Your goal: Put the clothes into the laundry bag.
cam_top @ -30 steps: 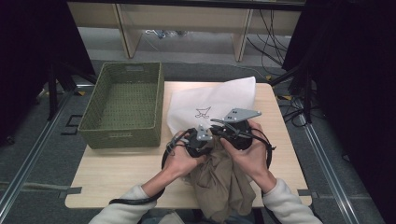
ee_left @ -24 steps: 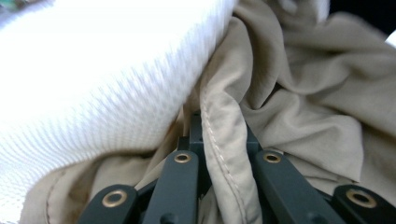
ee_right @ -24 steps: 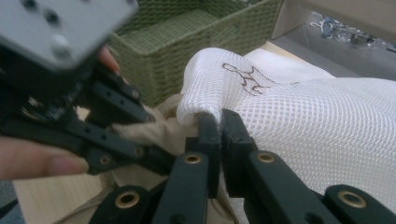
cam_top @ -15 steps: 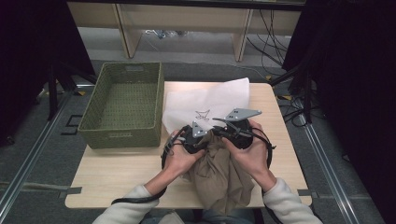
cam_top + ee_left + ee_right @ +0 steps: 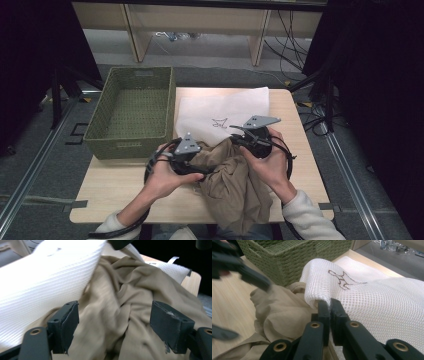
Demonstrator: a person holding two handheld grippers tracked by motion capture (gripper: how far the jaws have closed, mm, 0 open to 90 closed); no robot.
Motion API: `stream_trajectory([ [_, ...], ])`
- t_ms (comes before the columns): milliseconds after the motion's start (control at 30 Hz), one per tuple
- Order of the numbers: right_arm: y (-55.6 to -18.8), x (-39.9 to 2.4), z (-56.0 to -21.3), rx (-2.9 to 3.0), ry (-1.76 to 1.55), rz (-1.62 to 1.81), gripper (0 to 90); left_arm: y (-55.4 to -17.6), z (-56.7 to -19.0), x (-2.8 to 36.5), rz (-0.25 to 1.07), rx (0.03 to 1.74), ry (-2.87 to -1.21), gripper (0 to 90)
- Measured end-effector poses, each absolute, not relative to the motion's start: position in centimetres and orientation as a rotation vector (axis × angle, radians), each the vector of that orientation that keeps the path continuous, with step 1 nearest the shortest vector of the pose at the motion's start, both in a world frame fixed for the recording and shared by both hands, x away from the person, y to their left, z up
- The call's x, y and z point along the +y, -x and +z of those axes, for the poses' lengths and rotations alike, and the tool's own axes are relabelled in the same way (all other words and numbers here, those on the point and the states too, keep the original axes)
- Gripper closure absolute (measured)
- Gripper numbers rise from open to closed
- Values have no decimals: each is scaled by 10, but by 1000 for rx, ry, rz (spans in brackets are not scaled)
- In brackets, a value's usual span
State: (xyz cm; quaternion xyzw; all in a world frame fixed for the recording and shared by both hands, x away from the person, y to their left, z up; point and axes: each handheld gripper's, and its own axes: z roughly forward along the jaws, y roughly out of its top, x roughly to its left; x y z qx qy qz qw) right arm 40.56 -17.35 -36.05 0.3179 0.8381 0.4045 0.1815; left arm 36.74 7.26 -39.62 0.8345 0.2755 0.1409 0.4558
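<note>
Wooden table, crumpled beige cloth, white mesh bag

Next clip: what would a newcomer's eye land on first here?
A crumpled tan garment hangs over the table's near edge, between both hands. The right tool pinches the edge of a white mesh bag, while a green basket sits at the left.

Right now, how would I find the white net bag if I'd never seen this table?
Start at the wooden table and find the green woven basket. Just right of it lies the white mesh bag, its near edge pinched by the right gripper. Unlike the crumpled tan cloth beside it, it is white, full of tiny holes, with a small dark drawing.
</note>
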Motion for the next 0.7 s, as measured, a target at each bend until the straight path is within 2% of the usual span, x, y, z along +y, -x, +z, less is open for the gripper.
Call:
stream_trajectory([
  [133,-406,-173,-361,2368,-892,1141,886,-370,-405,94,386,712,-2076,210],
  [300,-405,-173,-360,2359,-918,1127,886,-380,-430,108,419,713,-2192,204],
  [467,-405,-172,-362,2377,-890,1126,885,-402,-457,106,381,759,-2228,227],
  [533,-406,-171,-364,2375,-878,1129,885,-405,-463,103,370,759,-2240,289],
  [700,-408,-170,-368,2390,-874,1123,885,-410,-470,85,392,774,-2284,508],
])
